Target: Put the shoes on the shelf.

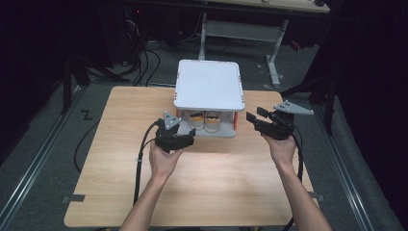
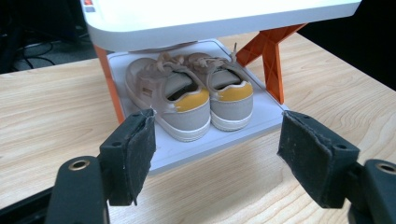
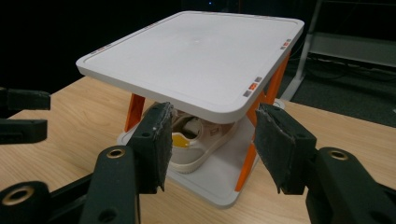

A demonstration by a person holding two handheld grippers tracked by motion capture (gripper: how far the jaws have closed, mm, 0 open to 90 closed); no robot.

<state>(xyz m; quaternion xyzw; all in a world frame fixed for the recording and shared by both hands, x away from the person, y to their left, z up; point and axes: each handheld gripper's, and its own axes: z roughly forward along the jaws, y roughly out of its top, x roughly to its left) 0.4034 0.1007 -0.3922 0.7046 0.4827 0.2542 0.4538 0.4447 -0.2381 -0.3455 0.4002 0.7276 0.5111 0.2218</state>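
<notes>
Item: pair of shoes, grey with yellow heel tabs, laced, side by side on the lower tray of a small white rack with orange legs, at the far middle of the desk, heels toward the person.

Handling, as judged: light, soft uppers, firmer rubber soles, not fragile. Best hold is at a heel, across the padded collar or sole edge.

Left tool: jaws apart, empty, just before the heels.
Right tool: jaws apart, empty, beside the rack's right corner.
</notes>
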